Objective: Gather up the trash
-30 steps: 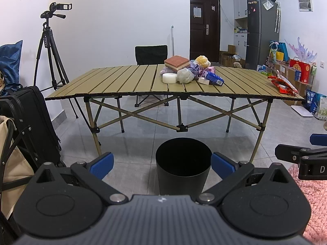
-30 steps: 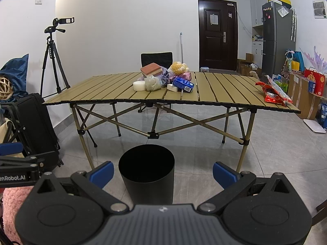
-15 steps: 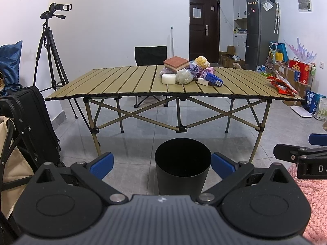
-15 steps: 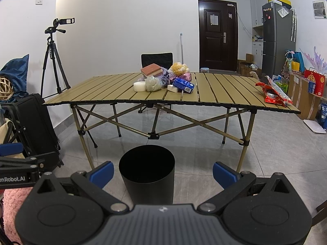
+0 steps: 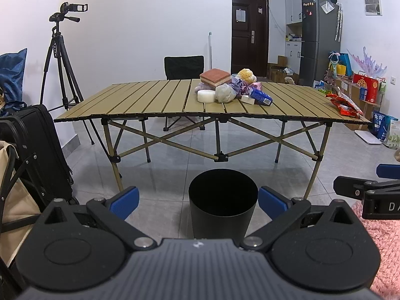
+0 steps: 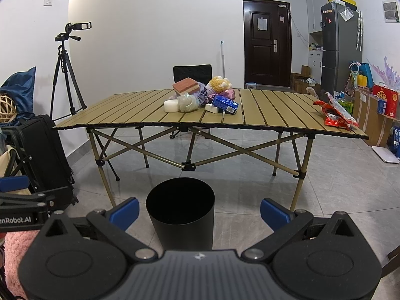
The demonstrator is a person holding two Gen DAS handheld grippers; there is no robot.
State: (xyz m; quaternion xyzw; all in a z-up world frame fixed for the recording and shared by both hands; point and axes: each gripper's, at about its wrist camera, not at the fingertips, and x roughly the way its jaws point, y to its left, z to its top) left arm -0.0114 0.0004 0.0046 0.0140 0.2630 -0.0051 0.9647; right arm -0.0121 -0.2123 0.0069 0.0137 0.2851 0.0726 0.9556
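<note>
A black trash bin point(image 5: 223, 200) stands on the floor in front of a slatted folding table point(image 5: 150, 102); it also shows in the right wrist view point(image 6: 180, 211). A pile of trash point(image 5: 232, 88) lies on the table's middle: a red-topped sponge, a white roll, a crumpled plastic bag, a blue carton. Red snack wrappers point(image 5: 345, 105) lie at the table's right end. My left gripper point(image 5: 198, 201) is open and empty, well short of the table. My right gripper point(image 6: 200, 208) is open and empty too, beside the left one.
A black suitcase point(image 5: 37, 155) and a tripod with a camera point(image 5: 62, 57) stand at the left. A black chair point(image 5: 183, 67) is behind the table. A fridge point(image 5: 320, 40), boxes and bags line the right wall. A pink rug point(image 5: 385, 245) lies at the lower right.
</note>
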